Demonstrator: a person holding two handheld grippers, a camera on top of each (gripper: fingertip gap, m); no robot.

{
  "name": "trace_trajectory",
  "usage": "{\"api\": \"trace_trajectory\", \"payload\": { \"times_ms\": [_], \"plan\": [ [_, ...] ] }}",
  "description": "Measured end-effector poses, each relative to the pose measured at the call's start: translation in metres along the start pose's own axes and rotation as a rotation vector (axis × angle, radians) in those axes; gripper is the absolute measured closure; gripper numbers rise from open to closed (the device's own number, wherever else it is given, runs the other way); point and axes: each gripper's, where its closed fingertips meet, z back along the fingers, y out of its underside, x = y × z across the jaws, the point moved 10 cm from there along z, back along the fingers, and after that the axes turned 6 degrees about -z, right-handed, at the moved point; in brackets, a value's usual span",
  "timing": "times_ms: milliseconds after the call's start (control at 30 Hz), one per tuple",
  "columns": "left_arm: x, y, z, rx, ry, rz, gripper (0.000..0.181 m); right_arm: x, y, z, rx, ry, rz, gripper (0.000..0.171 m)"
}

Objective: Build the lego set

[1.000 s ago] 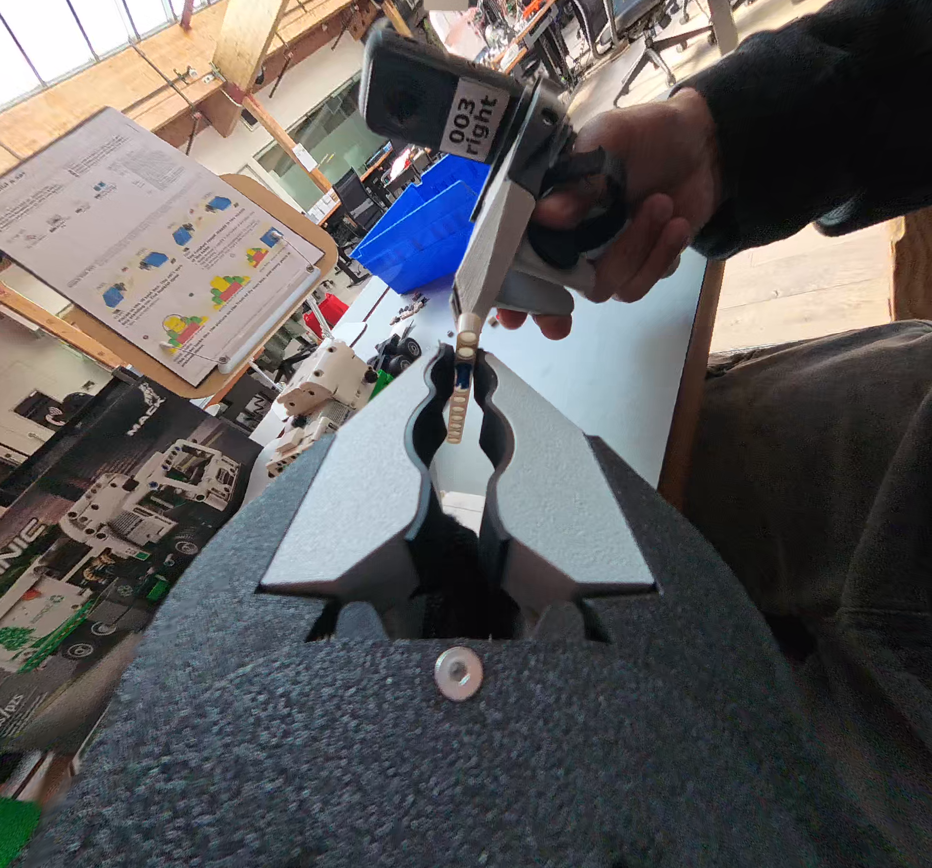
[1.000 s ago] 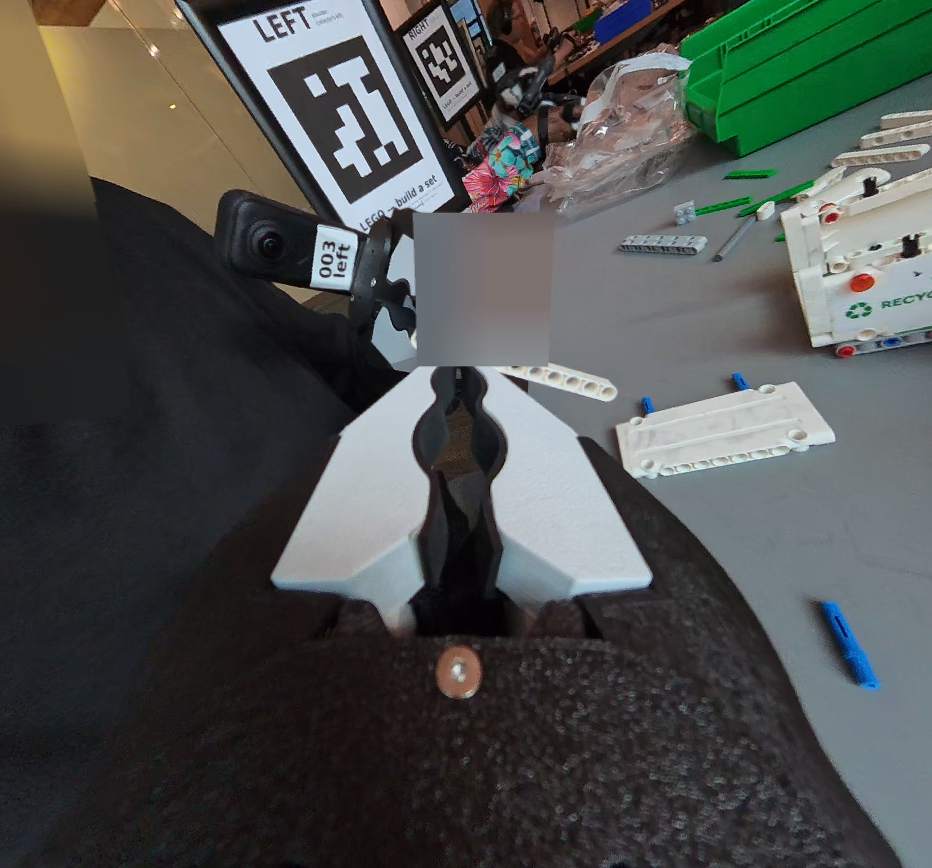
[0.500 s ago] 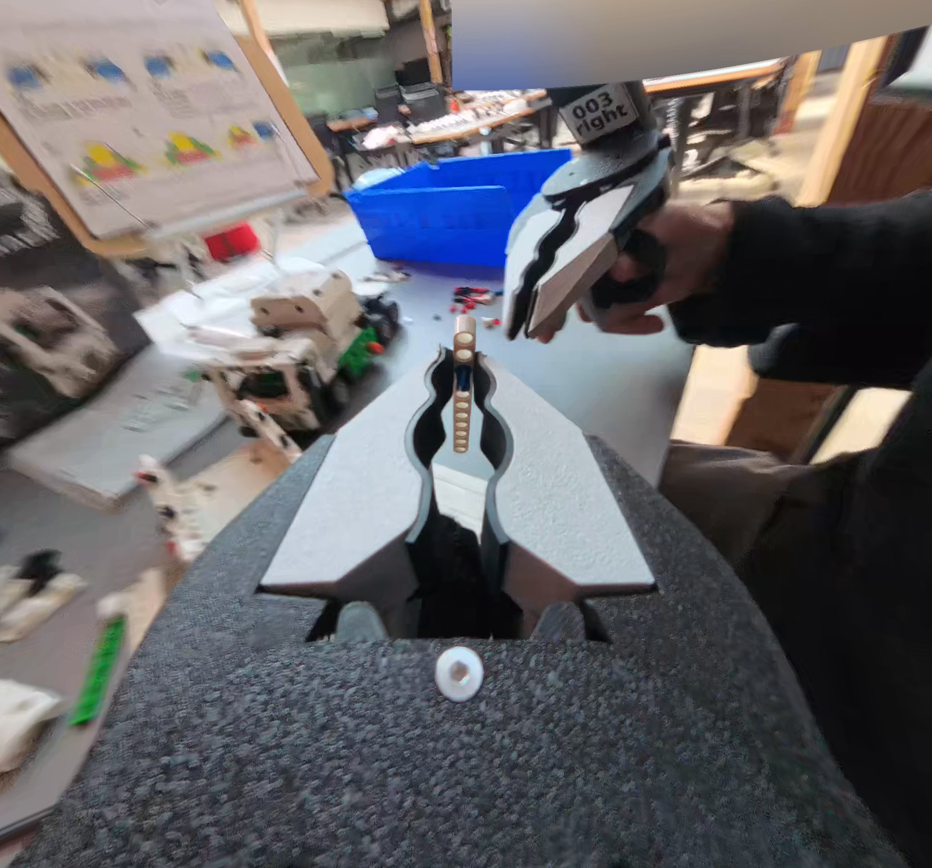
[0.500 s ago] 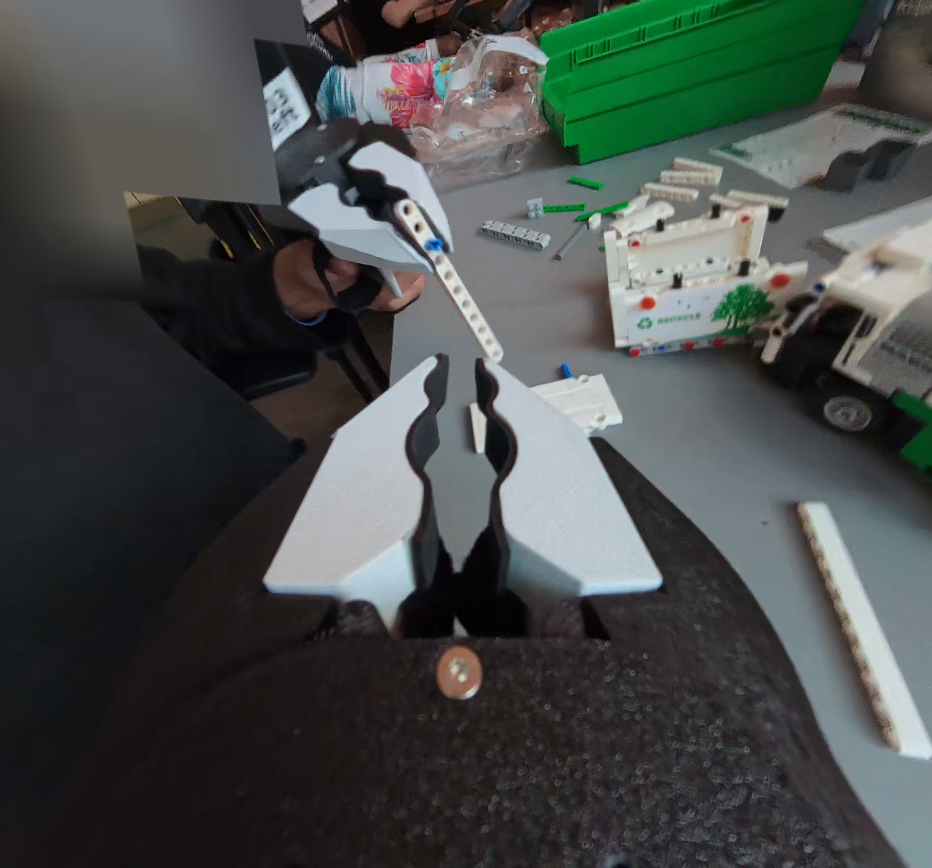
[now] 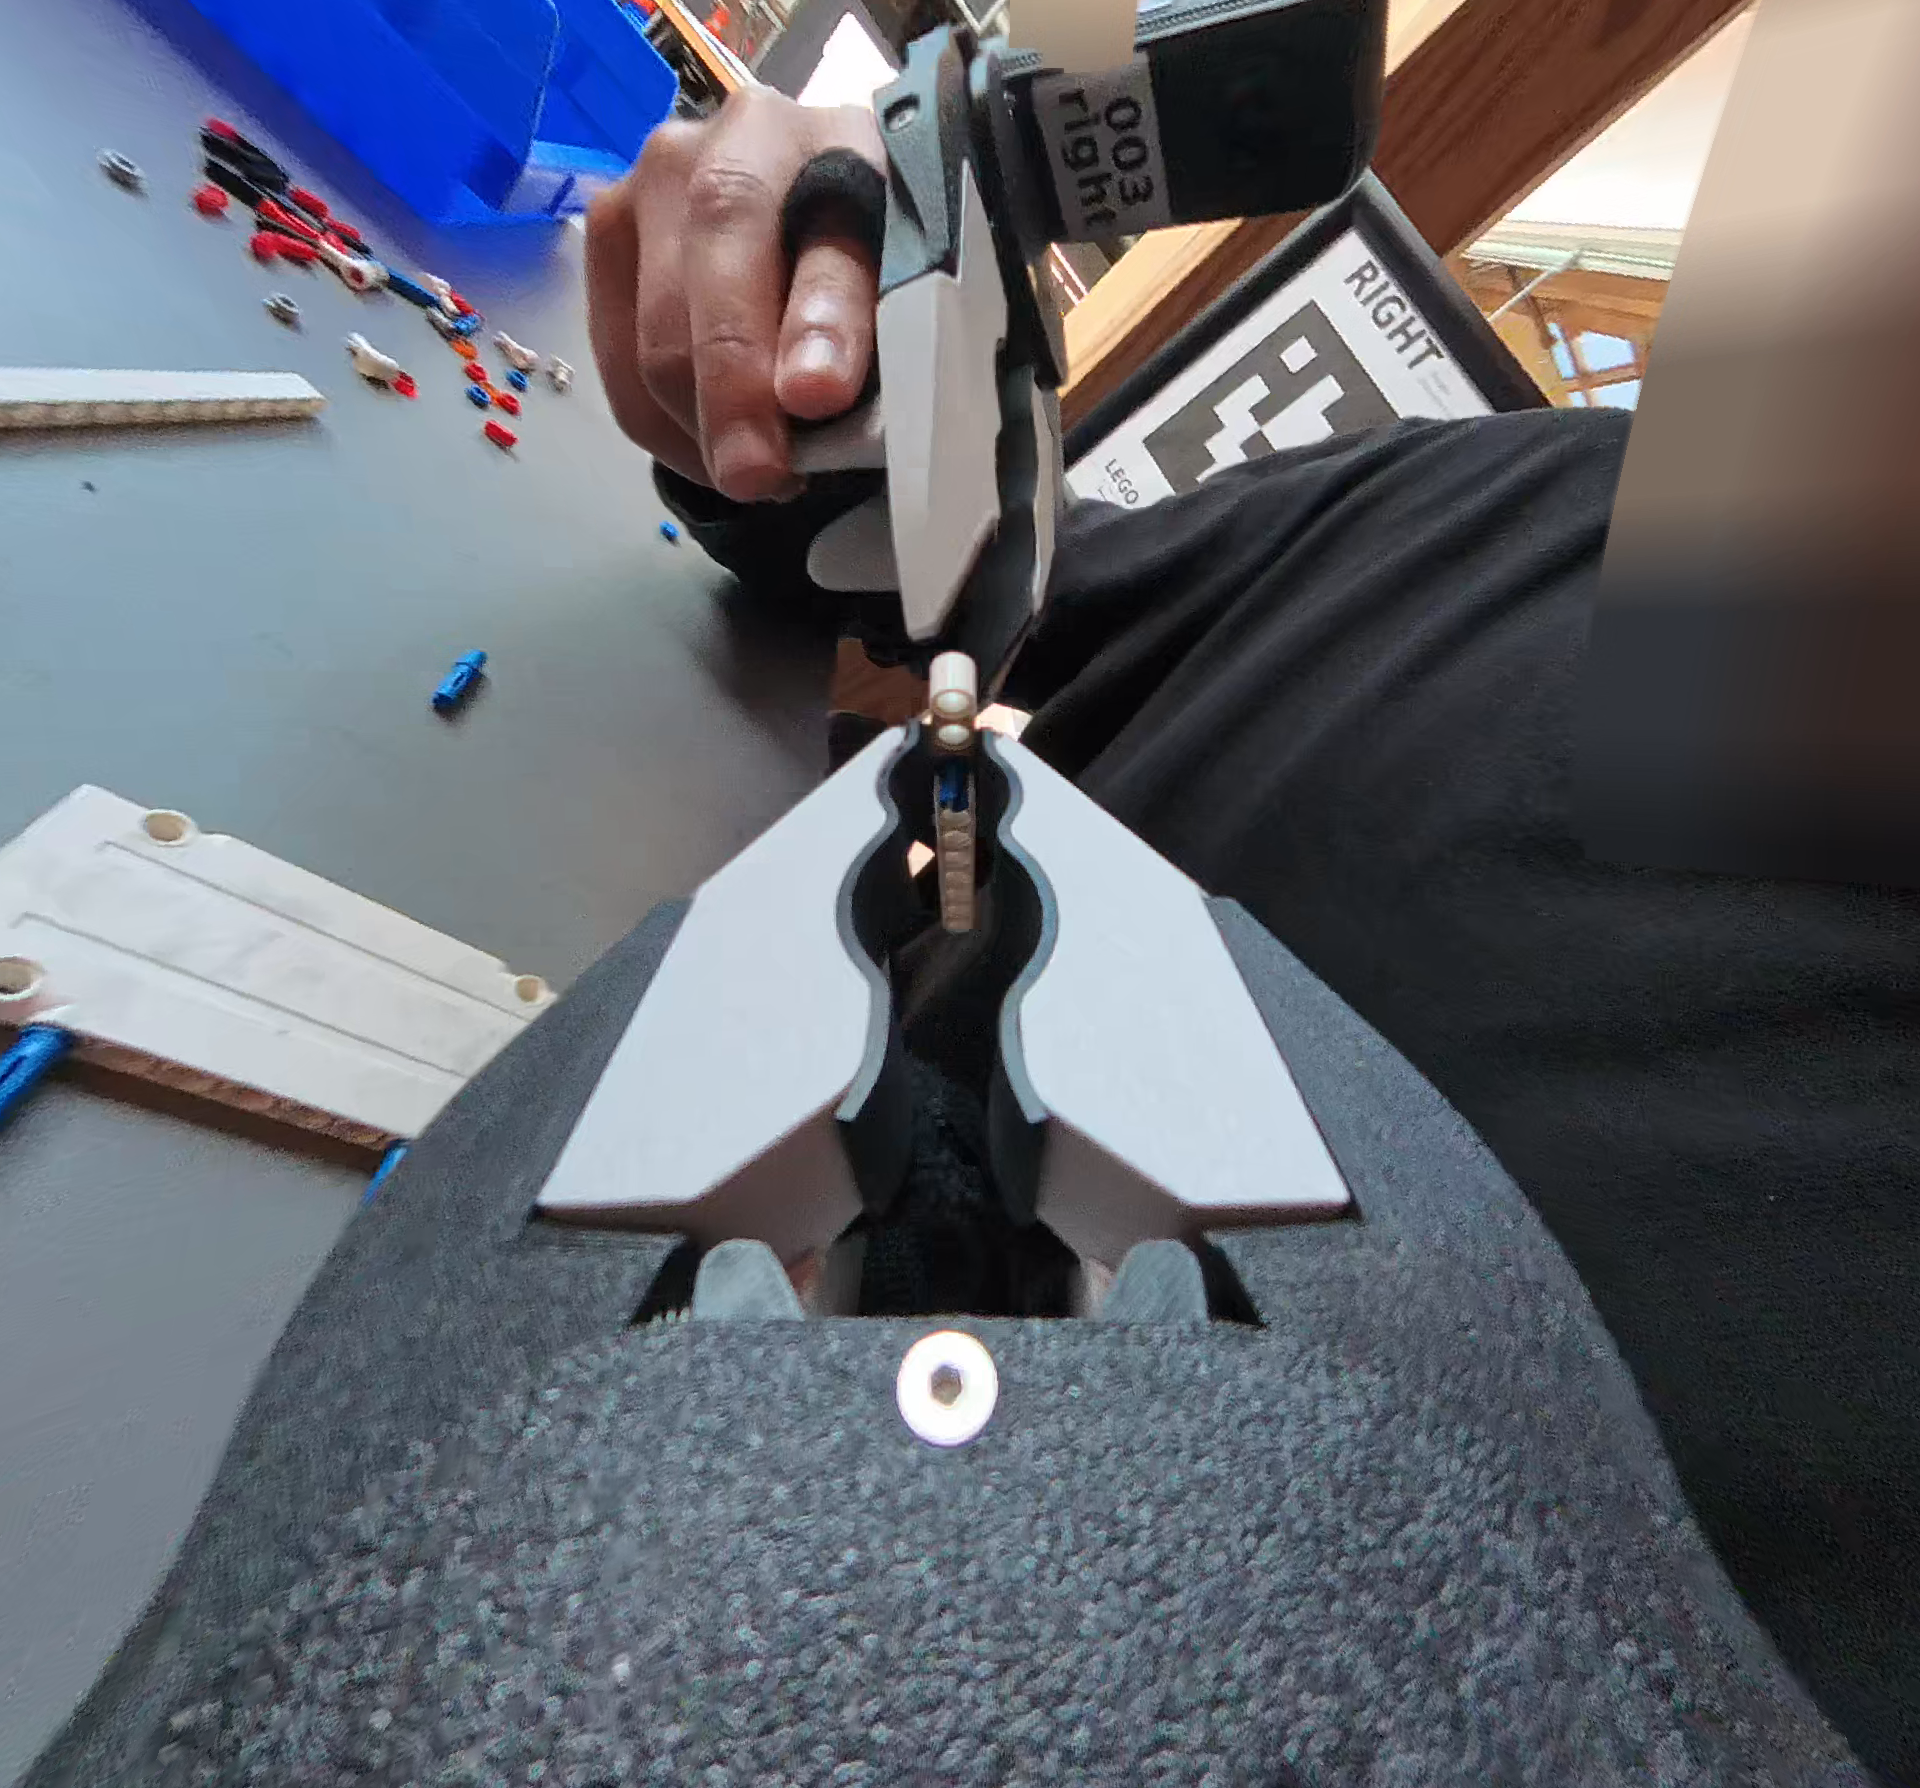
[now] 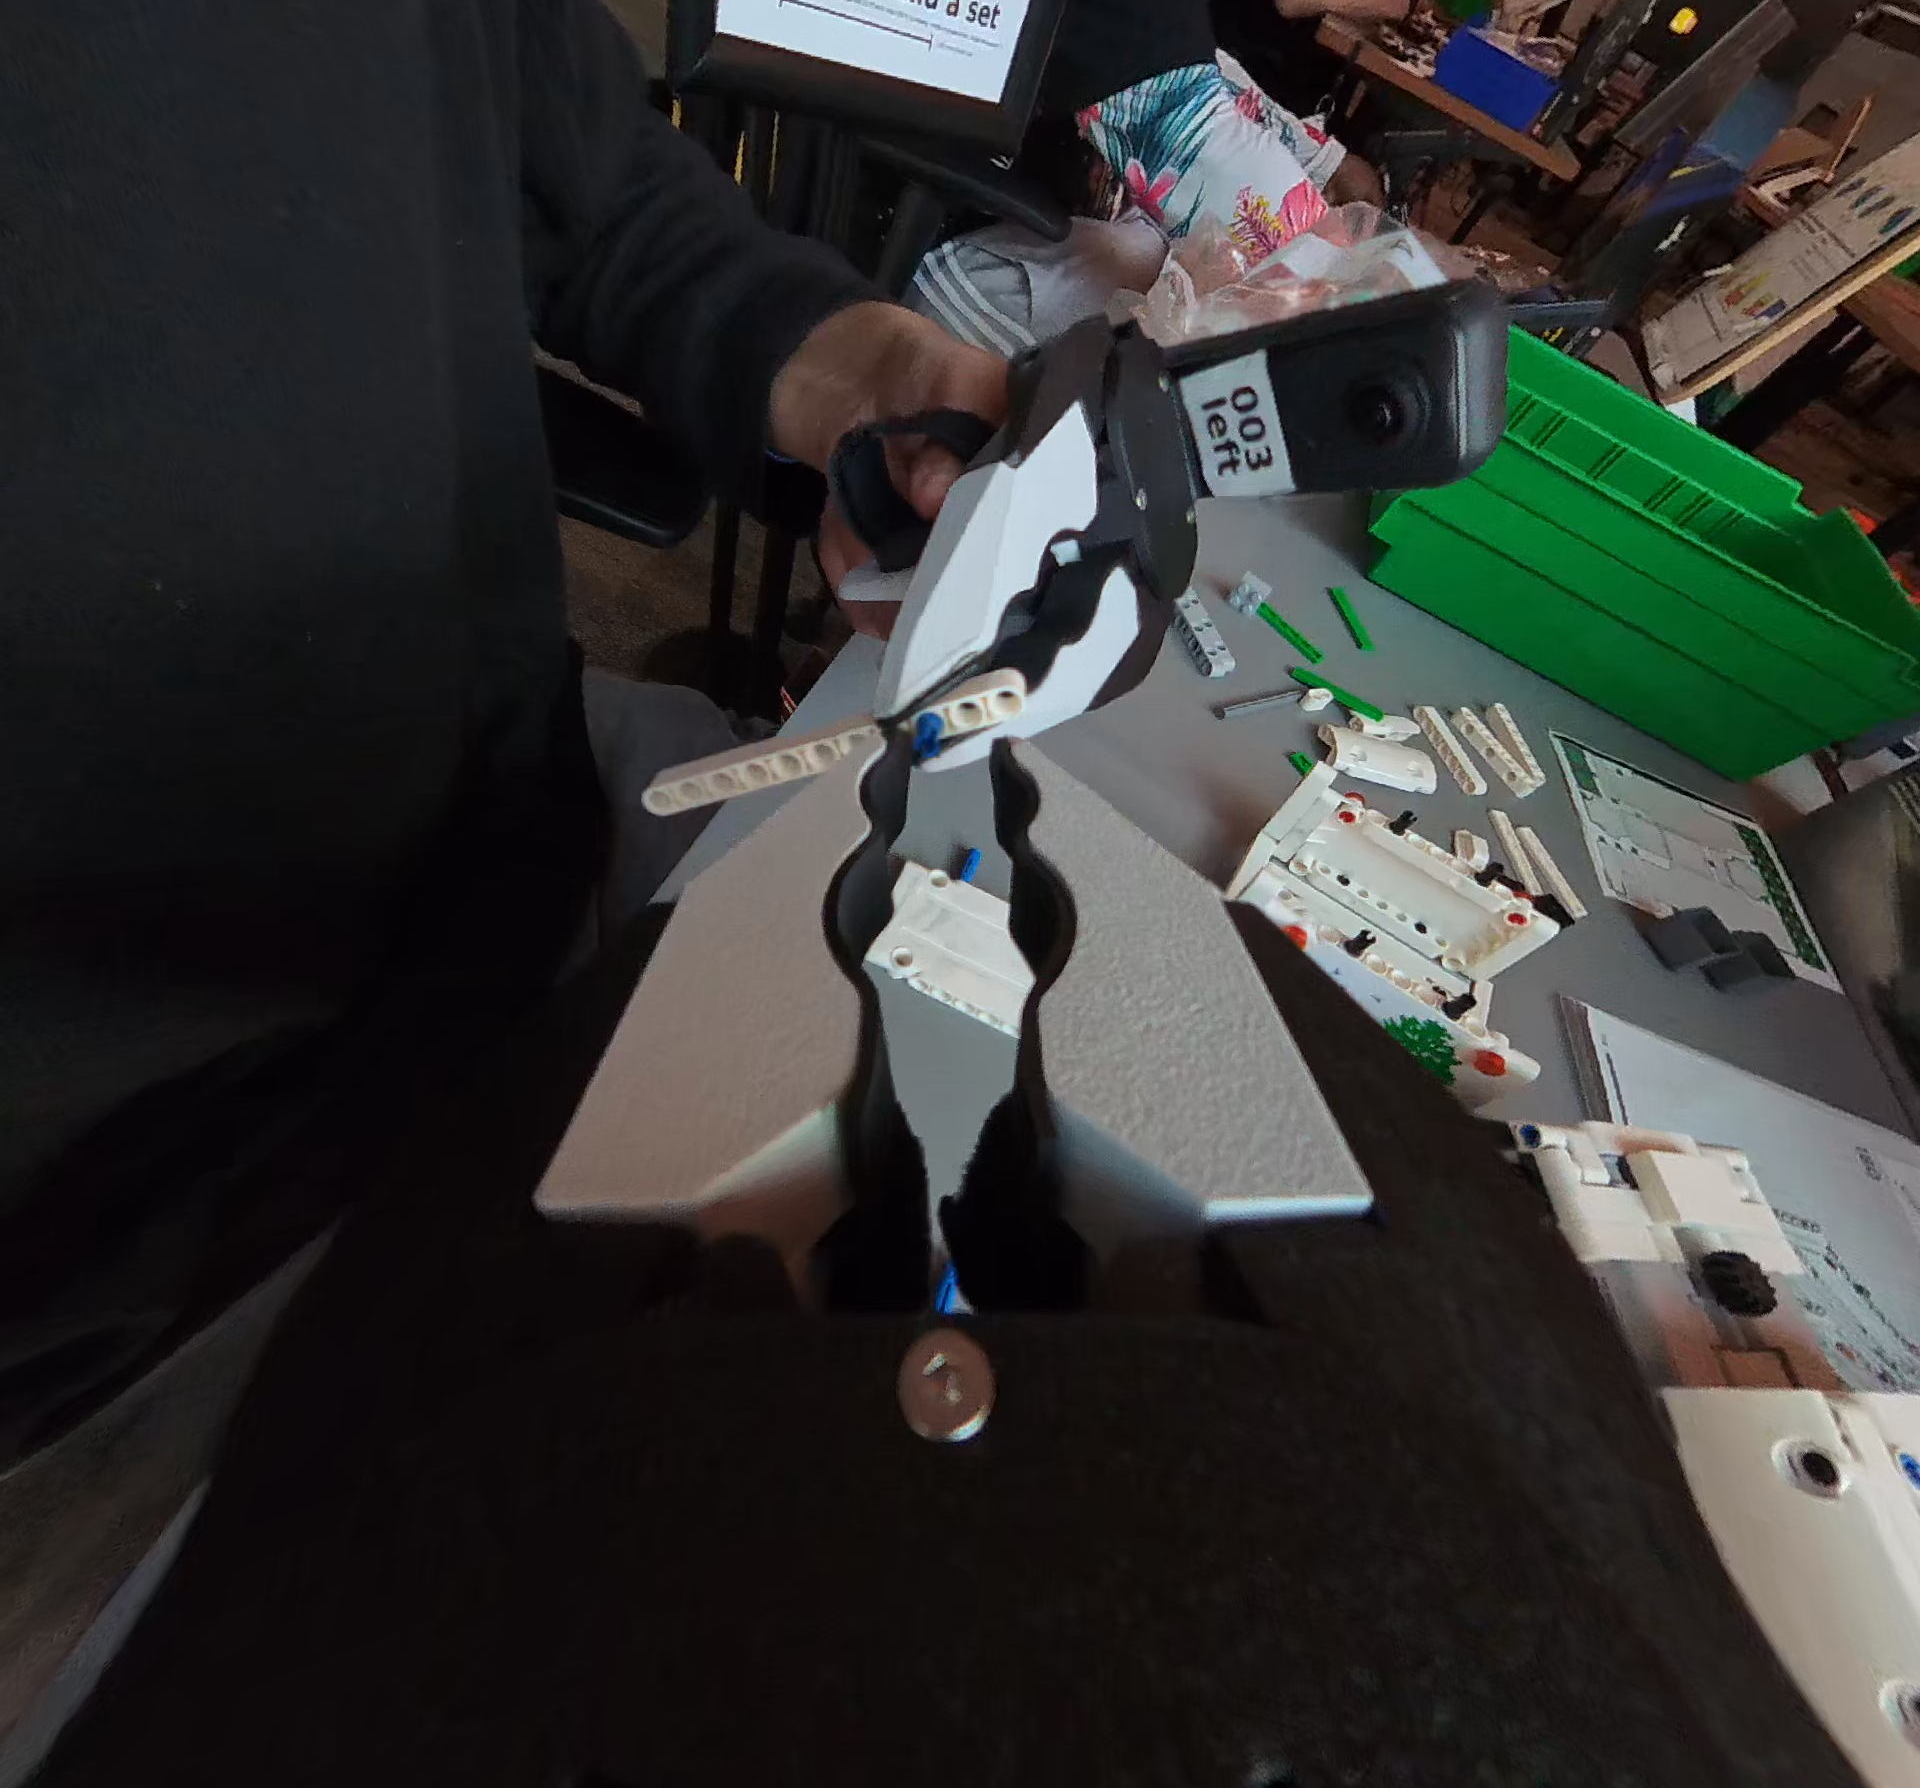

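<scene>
While my left gripper (image 5: 954, 751) pinches the white holed beam (image 6: 769, 762) with its blue pin (image 6: 928, 730) above the table edge, my empty, parted right gripper (image 6: 940, 762) closes in, probably needing to seat that pin squarely.

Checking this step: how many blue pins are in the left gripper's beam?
1: a blue pin in the white beam, at the jaws of the left gripper. Holes hidden between them could hold more.
</scene>
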Motion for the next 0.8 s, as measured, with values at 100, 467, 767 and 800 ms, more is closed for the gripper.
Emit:
{"api": "trace_trajectory", "payload": {
  "times_ms": [100,467,767,800],
  "plan": [
    [0.005,-0.001,-0.001,-0.011,0.022,0.043,0.177,0.000,0.000,-0.004,-0.014,-0.031,0.031,0.163],
    [0.009,-0.003,-0.001,-0.033,-0.024,-0.003,0.177,-0.003,0.011,-0.005,0.003,0.023,0.044,0.169],
    [0.004,0.000,0.014,-0.098,-0.165,-0.103,0.174,-0.005,0.023,0.000,-0.064,0.073,0.005,0.168],
    [0.004,0.000,0.014,-0.100,-0.176,-0.107,0.177,-0.004,0.024,-0.001,-0.060,0.073,0.006,0.168]
  ]
}}
